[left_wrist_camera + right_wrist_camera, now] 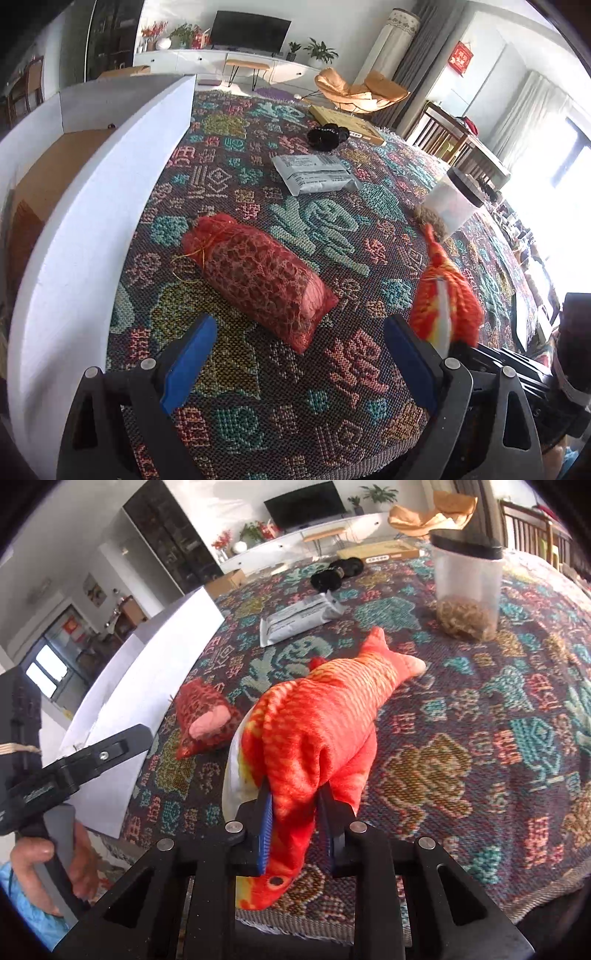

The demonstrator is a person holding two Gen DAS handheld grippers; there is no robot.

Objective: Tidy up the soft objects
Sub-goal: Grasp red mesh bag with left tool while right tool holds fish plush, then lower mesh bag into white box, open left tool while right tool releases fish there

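My right gripper [295, 801] is shut on an orange plush fish [321, 716], pinching its body near the head, with the tail pointing away over the patterned cloth. The same fish [443, 299] shows at the right edge of the left wrist view. A red mesh bag [258, 277] with dark contents lies on the cloth just ahead of my left gripper [301, 354]. That gripper is open with nothing between its blue pads. The red mesh bag [207, 716] sits left of the fish, beside the white box.
A white-walled box [92, 221] with a brown floor stands along the left. Farther back lie a grey package [314, 173], a black bundle [327, 136] and a flat cardboard box [347, 122]. A lidded plastic container [467, 587] stands at right. A hand [48, 867] grips the left tool.
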